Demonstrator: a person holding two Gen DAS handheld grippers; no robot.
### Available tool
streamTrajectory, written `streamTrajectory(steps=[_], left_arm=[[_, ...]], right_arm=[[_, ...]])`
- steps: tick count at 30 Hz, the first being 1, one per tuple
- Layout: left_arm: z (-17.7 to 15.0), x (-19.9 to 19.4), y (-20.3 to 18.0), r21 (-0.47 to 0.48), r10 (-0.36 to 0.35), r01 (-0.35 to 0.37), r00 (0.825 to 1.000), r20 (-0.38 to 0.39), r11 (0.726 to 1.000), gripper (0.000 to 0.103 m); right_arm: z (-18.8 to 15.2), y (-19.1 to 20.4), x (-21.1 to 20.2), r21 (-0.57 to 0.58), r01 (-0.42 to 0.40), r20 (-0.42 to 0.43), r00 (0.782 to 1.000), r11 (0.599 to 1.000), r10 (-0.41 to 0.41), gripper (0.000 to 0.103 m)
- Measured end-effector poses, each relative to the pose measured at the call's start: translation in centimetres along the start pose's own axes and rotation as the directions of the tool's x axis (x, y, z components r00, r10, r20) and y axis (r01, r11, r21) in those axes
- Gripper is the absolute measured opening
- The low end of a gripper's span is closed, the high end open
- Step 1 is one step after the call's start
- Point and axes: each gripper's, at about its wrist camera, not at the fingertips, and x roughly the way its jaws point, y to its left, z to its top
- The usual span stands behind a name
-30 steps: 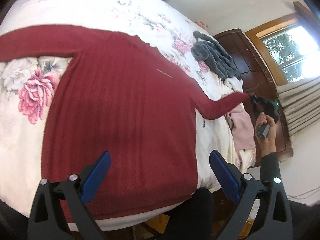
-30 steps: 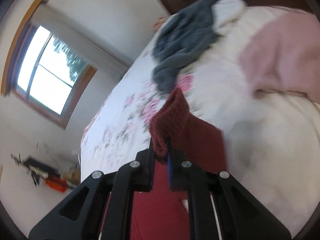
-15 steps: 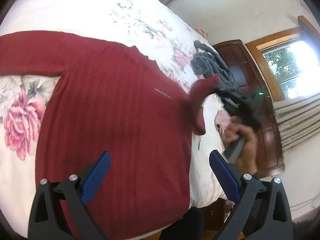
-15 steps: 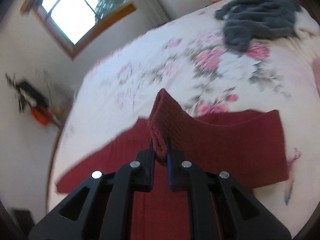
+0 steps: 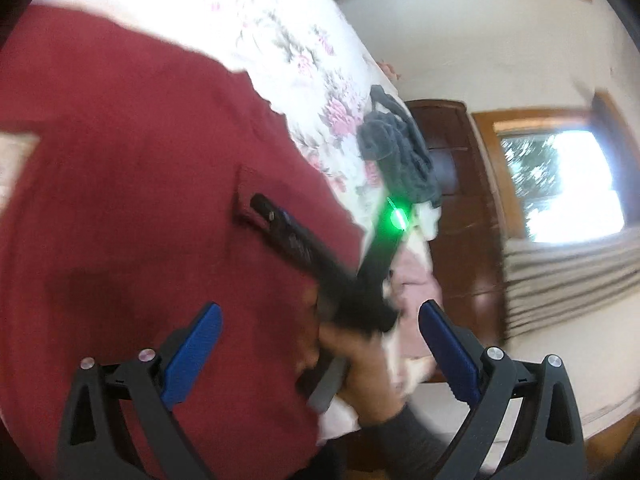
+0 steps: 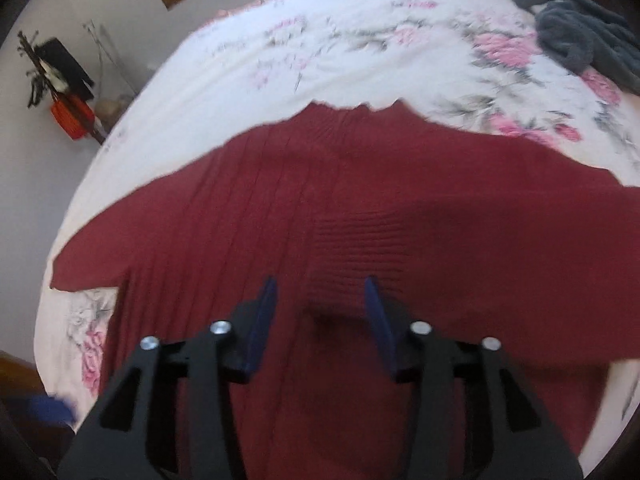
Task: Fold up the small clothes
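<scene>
- Between my right gripper's (image 6: 320,304) blue fingers (image 6: 262,322) lies the ribbed cuff (image 6: 356,248) of the folded-over sleeve; the fingers stand spread on either side of it, holding nothing.
- That sleeve crosses the chest of the red sweater (image 6: 248,216), which lies flat on the floral bedspread (image 6: 320,40) with its collar pointing away from me.
- On the other side, the second sleeve (image 6: 100,248) stretches out straight toward the bed's edge.
- My left gripper (image 5: 320,344) hovers over the sweater's lower part, its blue pads (image 5: 192,352) spread wide, empty.
- From the left wrist view I see the right gripper reaching over the sweater's middle with a green light (image 5: 398,218) glowing on its body, and the hand (image 5: 360,356) that holds it, in a dark sleeve, just ahead of my left fingers.
- A grey garment (image 6: 580,36) lies bunched near the far corner of the bed, well apart from the sweater.
- Beside the bed's edge I see a pale pink cloth (image 5: 416,280), blurred.
- Beyond it stand a dark wooden door (image 5: 460,184) and a window (image 5: 560,184) with striped curtains (image 5: 560,272).
</scene>
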Motion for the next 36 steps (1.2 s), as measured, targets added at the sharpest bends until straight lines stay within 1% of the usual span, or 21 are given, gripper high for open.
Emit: streamTrajectory(steps=[2,3,5,8,9,10,12,15,17,18,19,20,21,22,24,26,28,31,34,36], left_arm=[[1.8,2.7,1.1,-0.083,-0.091,0.088,0.995,-0.036,0.993,0.099],[2.5,4.1,1.6,-0.112,-0.112,0.107,0.993,-0.044,0.988,0.099],[3.5,6.6,2.4,-0.144,-0.134,0.126,0.99,-0.052,0.982,0.099],[4.6,11.6,4.6,-0.246,-0.167,0.147,0.984,-0.062,0.958,0.099],[4.8,12.7,5.1,-0.254,-0.127,0.106,0.99,-0.068,0.961,0.099],[5.1,14.1,5.6,-0.264,-0.072,0.049,0.995,-0.076,0.963,0.099],[5.6,15.8,6.5,-0.278,-0.048,0.025,0.996,-0.076,0.96,0.099],[7.0,17.2,6.8,-0.259,0.039,-0.051,0.998,-0.053,0.964,0.098],[7.6,17.5,6.7,-0.263,0.069,-0.078,0.997,-0.043,0.962,0.096],[7.8,17.8,6.2,-0.243,0.106,-0.114,0.993,-0.044,0.963,0.087],[8.1,17.9,5.6,-0.218,0.141,-0.149,0.989,-0.05,0.965,0.048],[8.4,18.5,5.2,-0.192,0.184,-0.195,0.98,-0.077,0.962,0.027],[8.4,18.7,5.3,-0.196,0.2,-0.216,0.975,-0.099,0.957,0.009],[8.5,18.8,5.6,-0.211,0.208,-0.227,0.972,-0.111,0.951,0.01],[8.9,18.5,5.6,-0.215,0.216,-0.236,0.97,-0.113,0.948,0.009],[9.3,17.9,4.4,-0.2,0.199,-0.217,0.974,-0.106,0.955,0.009],[9.7,16.5,2.9,-0.161,0.172,-0.185,0.981,-0.093,0.969,0.009],[11.3,13.9,-0.8,-0.063,0.137,-0.141,0.989,-0.062,0.988,0.009],[13.3,11.5,-3.6,0.013,0.12,-0.119,0.992,-0.028,0.993,0.008],[14.4,9.2,-5.0,0.069,0.115,-0.114,0.993,-0.007,0.991,0.008]], right_arm=[[-1.5,-1.2,-2.7,0.038,-0.007,0.022,1.0,0.999,0.006,0.05],[-2.4,-1.8,-4.0,0.061,-0.011,0.029,1.0,0.998,0.009,0.051],[-4.3,-3.1,-6.2,0.102,-0.025,0.04,0.999,0.994,0.02,0.053],[-7.3,-4.3,-9.3,0.149,-0.052,0.046,0.998,0.987,0.045,0.054],[-8.0,-4.5,-10.0,0.158,-0.059,0.047,0.998,0.986,0.052,0.055],[-9.0,-4.6,-10.9,0.174,-0.069,0.048,0.997,0.982,0.061,0.057],[-10.6,-4.8,-12.3,0.202,-0.1,0.053,0.994,0.974,0.091,0.058],[-11.9,-4.8,-14.0,0.228,-0.123,0.067,0.992,0.966,0.111,0.058],[-12.6,-4.7,-15.1,0.243,-0.135,0.082,0.99,0.961,0.118,0.058],[-12.8,-4.6,-15.6,0.252,-0.145,0.091,0.988,0.957,0.125,0.059],[-13.0,-4.5,-15.8,0.256,-0.15,0.096,0.987,0.955,0.13,0.06],[-13.2,-4.3,-16.2,0.257,-0.155,0.1,0.986,0.954,0.134,0.06],[-13.4,-4.1,-16.4,0.257,-0.158,0.103,0.985,0.953,0.135,0.06],[-13.5,-4.0,-16.7,0.258,-0.159,0.106,0.985,0.953,0.135,0.061],[-13.8,-3.7,-16.8,0.264,-0.165,0.103,0.984,0.95,0.142,0.061],[-14.1,-3.6,-16.8,0.269,-0.166,0.101,0.985,0.949,0.143,0.061],[-14.3,-3.4,-16.7,0.27,-0.165,0.091,0.985,0.949,0.145,0.061],[-14.7,-3.0,-16.3,0.27,-0.166,0.076,0.986,0.948,0.151,0.061],[-14.9,-2.7,-16.2,0.275,-0.166,0.067,0.986,0.947,0.154,0.061],[-15.1,-2.6,-16.1,0.287,-0.17,0.062,0.985,0.943,0.159,0.061]])
